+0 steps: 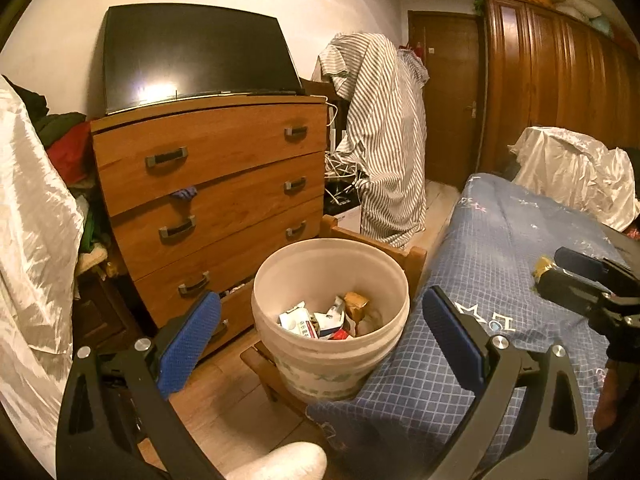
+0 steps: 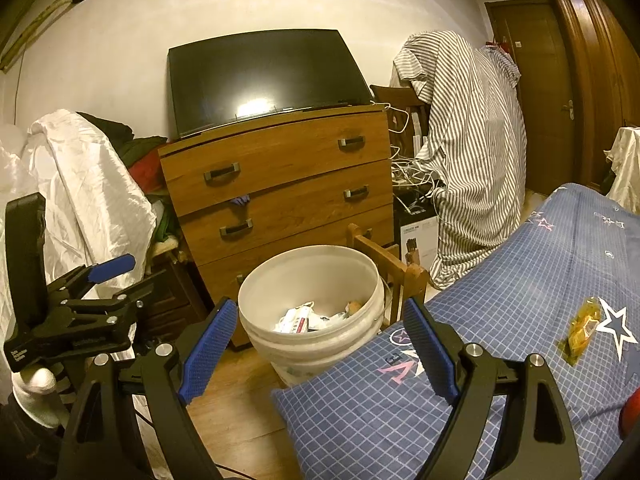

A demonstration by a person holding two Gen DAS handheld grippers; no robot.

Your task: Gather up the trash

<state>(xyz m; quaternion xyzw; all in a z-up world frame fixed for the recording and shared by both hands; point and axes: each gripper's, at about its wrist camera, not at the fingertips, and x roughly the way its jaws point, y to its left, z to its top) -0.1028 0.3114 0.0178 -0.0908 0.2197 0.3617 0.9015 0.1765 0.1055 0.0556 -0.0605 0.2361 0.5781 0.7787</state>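
Observation:
A white bucket (image 1: 332, 280) stands on a low wooden stool beside the bed and holds several wrappers and cartons (image 1: 320, 320). It also shows in the right wrist view (image 2: 312, 280). A yellow crumpled wrapper (image 2: 582, 328) lies on the blue checked bedspread (image 2: 520, 300), right of my right gripper (image 2: 320, 344), which is open and empty. In the left wrist view the wrapper (image 1: 543, 266) peeks out behind the right gripper's body. My left gripper (image 1: 320, 340) is open and empty, in front of the bucket.
A wooden chest of drawers (image 1: 216, 188) with a black TV (image 1: 192, 52) stands behind the bucket. A striped cloth (image 1: 380, 136) hangs at right of it. White sheets (image 1: 32, 240) cover piles at left. A brown wardrobe (image 1: 560, 92) and door are at far right.

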